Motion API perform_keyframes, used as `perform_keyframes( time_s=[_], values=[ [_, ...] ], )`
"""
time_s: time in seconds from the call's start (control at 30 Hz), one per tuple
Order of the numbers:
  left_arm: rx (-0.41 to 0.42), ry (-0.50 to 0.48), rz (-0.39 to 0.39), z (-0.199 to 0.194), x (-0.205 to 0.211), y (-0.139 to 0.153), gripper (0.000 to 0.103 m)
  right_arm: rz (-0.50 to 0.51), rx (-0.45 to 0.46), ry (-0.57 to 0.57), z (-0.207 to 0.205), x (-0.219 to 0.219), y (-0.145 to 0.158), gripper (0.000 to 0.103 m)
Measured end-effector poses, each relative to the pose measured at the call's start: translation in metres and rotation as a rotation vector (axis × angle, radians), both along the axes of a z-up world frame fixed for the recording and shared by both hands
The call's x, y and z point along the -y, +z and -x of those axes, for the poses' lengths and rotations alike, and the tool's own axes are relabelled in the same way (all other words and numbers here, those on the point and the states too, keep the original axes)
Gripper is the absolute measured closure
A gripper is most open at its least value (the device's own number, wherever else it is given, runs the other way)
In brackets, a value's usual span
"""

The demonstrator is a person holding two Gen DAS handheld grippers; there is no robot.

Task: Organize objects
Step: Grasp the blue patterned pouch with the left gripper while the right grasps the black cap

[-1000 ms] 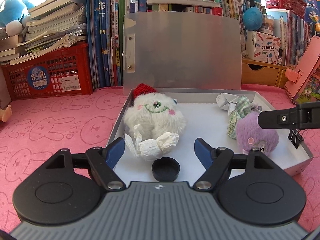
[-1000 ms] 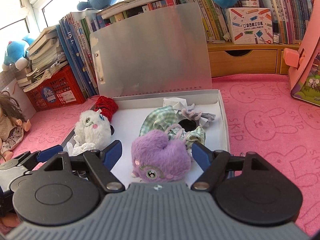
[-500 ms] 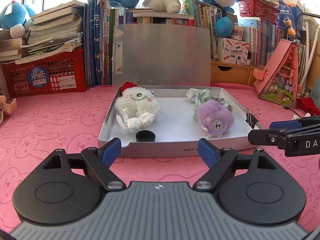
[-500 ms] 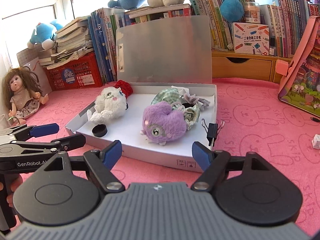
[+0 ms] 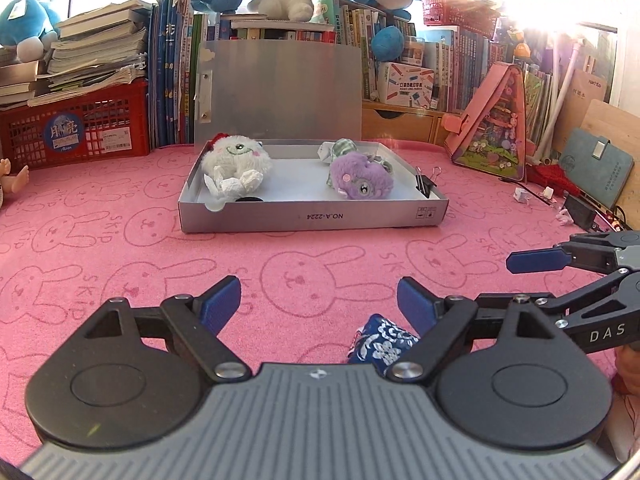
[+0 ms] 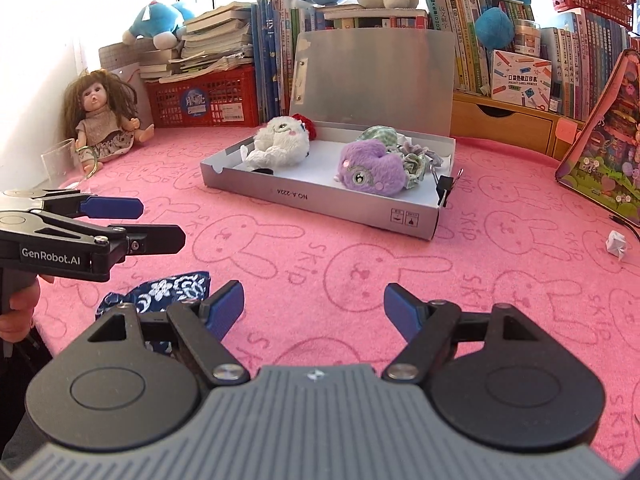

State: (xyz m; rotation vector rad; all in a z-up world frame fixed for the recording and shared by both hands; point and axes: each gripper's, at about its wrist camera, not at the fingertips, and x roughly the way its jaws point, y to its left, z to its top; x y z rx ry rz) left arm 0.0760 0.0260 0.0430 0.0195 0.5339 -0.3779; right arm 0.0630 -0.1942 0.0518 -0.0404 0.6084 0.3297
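A grey open box point(image 5: 312, 218) point(image 6: 320, 200) with its lid up stands on the pink cloth ahead. In it lie a white fluffy toy point(image 5: 234, 160) point(image 6: 282, 142), a purple fluffy toy point(image 5: 360, 180) point(image 6: 372, 168), a checked cloth point(image 6: 376, 136) and a black cap point(image 5: 250, 199). A black binder clip point(image 5: 424, 184) point(image 6: 444, 192) hangs on its right rim. A blue patterned pouch point(image 5: 382, 344) point(image 6: 160, 290) lies close under both grippers. My left gripper point(image 5: 320, 304) is open and empty. My right gripper point(image 6: 314, 304) is open and empty.
Books, a red crate point(image 5: 76, 132) and plush toys line the back. A doll point(image 6: 102, 116) and a clear cup point(image 6: 62, 158) sit at the left. A pink case point(image 5: 496, 124) leans at the right. A small white paper point(image 6: 616, 242) lies on the cloth.
Both grippers have pulled back from the box toward the near edge of the cloth. The blue patterned pouch has come into view beneath them. Both stay open.
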Motion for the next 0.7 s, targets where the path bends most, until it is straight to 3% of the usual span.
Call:
perform_keyframes(
  time_s=[0.5,0.7],
  values=[
    [-0.056,-0.117,-0.007,0.034,0.004,-0.021,0.013,0.021,-0.038,0.164,0.04,-0.022,-0.017,0.018],
    [-0.069,-0.121,-0.009,0.03,0.011,-0.027,0.017,0.047,-0.045,0.204,0.044,-0.035,-0.023,0.03]
  ],
)
